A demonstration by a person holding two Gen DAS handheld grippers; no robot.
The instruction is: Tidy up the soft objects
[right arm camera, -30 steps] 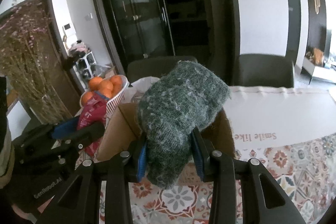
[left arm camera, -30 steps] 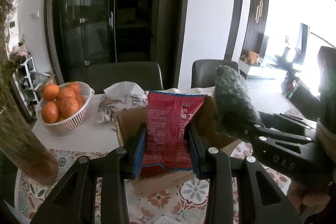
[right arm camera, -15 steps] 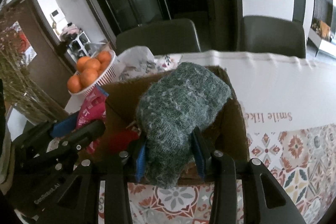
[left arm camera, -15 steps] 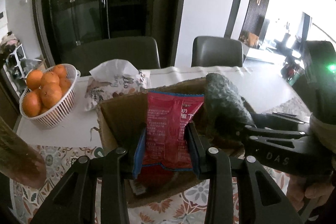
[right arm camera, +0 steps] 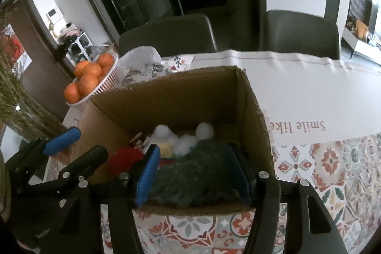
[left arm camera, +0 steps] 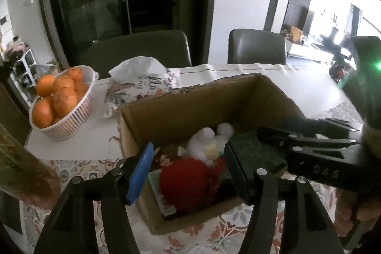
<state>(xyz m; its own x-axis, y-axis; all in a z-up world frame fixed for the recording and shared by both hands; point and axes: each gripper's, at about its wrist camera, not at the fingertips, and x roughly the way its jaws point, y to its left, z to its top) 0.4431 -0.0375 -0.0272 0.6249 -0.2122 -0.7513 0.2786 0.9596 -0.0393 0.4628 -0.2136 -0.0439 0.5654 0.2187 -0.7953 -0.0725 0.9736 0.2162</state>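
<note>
An open cardboard box (left arm camera: 185,108) (right arm camera: 166,101) stands on the table. Inside lie a red soft item (left arm camera: 188,180) (right arm camera: 123,158), a white fluffy toy (left arm camera: 209,142) (right arm camera: 183,137) and a dark green knitted piece (left arm camera: 252,149) (right arm camera: 195,173). My left gripper (left arm camera: 188,173) is open over the box's near left part, with nothing between its jaws. My right gripper (right arm camera: 195,175) is open over the box's near right part, jaws on either side of the green knit lying in the box. It also shows in the left wrist view (left arm camera: 309,144).
A white basket of oranges (left arm camera: 59,101) (right arm camera: 92,77) and a tissue pack (left arm camera: 142,82) (right arm camera: 152,63) sit behind the box on the left. Two dark chairs (left arm camera: 257,47) stand behind the table. A vase of dried flowers (right arm camera: 16,108) stands at the left edge.
Both grippers have opened over the box. The red packet has dropped from the left gripper and the green knit from the right gripper into the box.
</note>
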